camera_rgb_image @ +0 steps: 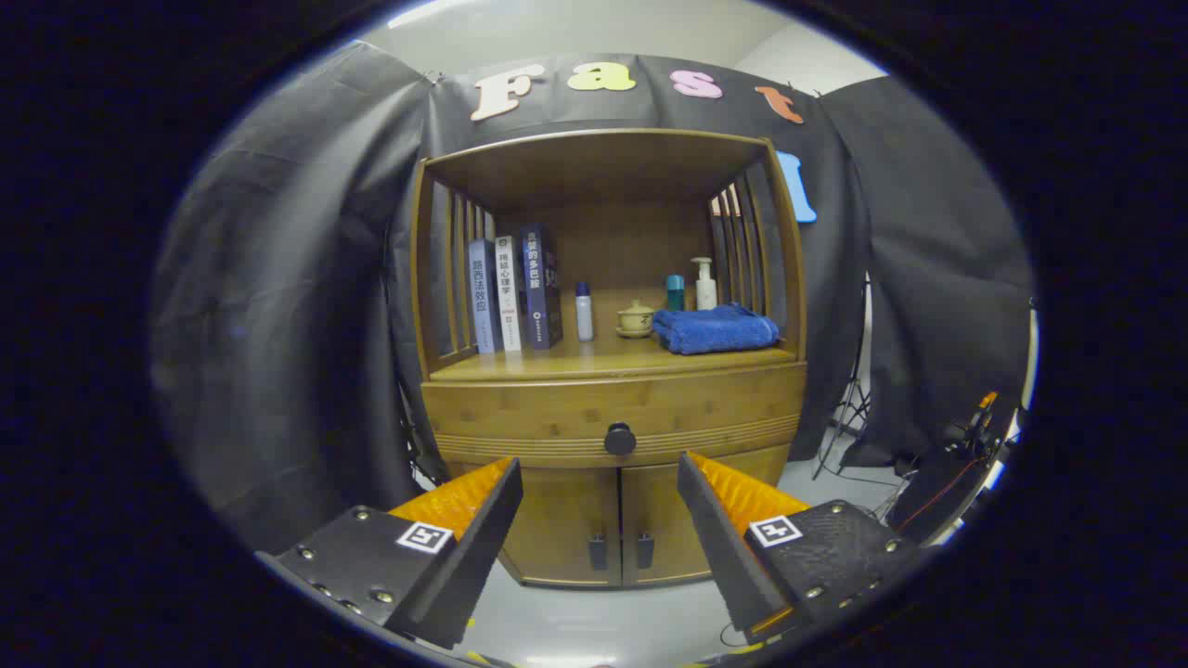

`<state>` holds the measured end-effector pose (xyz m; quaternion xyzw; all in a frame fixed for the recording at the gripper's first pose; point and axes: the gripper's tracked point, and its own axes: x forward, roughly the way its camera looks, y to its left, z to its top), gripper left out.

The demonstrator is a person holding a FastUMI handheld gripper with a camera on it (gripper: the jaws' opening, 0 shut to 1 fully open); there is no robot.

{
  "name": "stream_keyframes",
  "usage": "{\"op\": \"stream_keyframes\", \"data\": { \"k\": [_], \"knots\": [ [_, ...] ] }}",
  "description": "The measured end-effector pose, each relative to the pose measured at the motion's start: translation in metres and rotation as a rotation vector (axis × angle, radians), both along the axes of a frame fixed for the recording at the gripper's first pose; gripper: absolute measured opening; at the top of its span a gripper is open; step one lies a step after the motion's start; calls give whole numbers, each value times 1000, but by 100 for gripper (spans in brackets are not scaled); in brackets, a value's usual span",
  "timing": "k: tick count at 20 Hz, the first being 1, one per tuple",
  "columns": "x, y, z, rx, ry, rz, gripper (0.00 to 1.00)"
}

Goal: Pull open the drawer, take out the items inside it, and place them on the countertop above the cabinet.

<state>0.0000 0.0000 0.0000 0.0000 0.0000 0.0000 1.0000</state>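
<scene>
Drawer (613, 408) closed—pale banded wood, round black knob (619, 438) (centred)—beyond the tool (599, 473), fingers spread, empty.

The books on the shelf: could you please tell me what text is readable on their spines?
"路西法效应": spine of the left book.
"贪婪的多巴胺": spine of the dark right book.
Middle book: too blurred to read surely.
Open gripper, fingers short of the drawer knob: square markers, no words.

Wooden cabinet (613, 408) with countertop (594, 362) above a closed drawer (613, 417). On the countertop, left to right: three upright books (513, 292), a small bottle (584, 312), a lidded cup (637, 318), a folded blue towel (715, 330); behind the towel, a teal container (675, 291) and pump bottle (705, 284). The gripper (599, 487), fingers spread apart, holds nothing.
</scene>
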Motion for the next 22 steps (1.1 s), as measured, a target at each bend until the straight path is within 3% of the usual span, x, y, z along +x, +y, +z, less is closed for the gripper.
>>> {"op": "stream_keyframes", "data": {
  "k": [16, 20, 22],
  "knots": [
    [15, 4, -19, -12, 14, 14, 100],
    [36, 2, -10, -25, -29, 11, 100],
    [57, 12, -7, -1, -39, 51, 100]
  ]
}}
